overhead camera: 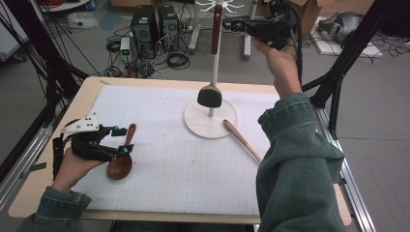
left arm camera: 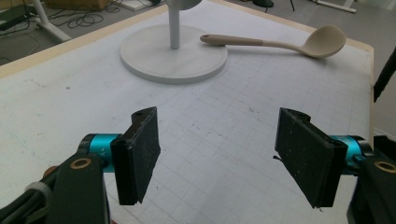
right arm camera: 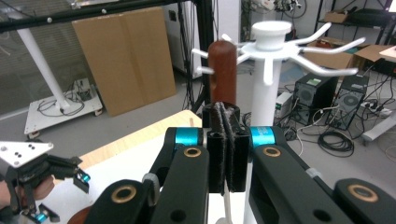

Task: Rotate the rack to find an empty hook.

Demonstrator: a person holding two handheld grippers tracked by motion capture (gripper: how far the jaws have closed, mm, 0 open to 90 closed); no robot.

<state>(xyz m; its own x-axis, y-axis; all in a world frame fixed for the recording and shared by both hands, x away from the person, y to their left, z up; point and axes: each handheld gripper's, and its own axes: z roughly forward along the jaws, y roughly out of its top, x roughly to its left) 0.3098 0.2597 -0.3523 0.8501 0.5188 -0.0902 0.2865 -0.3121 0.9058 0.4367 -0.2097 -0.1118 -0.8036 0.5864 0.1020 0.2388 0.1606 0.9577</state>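
My right gripper (overhead camera: 231,24) is raised high beside the top of the white hook rack (overhead camera: 214,72). It is shut on the red-brown handle of a spatula (overhead camera: 216,34), whose black head (overhead camera: 209,96) hangs low by the pole. In the right gripper view the handle (right arm camera: 222,70) rises out of the closed jaws (right arm camera: 227,140), close to the rack's hooks (right arm camera: 271,60). My left gripper (overhead camera: 121,140) rests at the mat's left edge, open, over a dark wooden spoon (overhead camera: 120,166). In its own view the pads (left arm camera: 217,156) stand apart with nothing between them.
A beige ladle (overhead camera: 241,140) lies right of the rack, its handle tip on the round base (overhead camera: 196,123); the left gripper view shows this ladle (left arm camera: 280,43) too. A white grid mat (overhead camera: 183,164) covers the wooden table. Computers and cables sit on the floor beyond.
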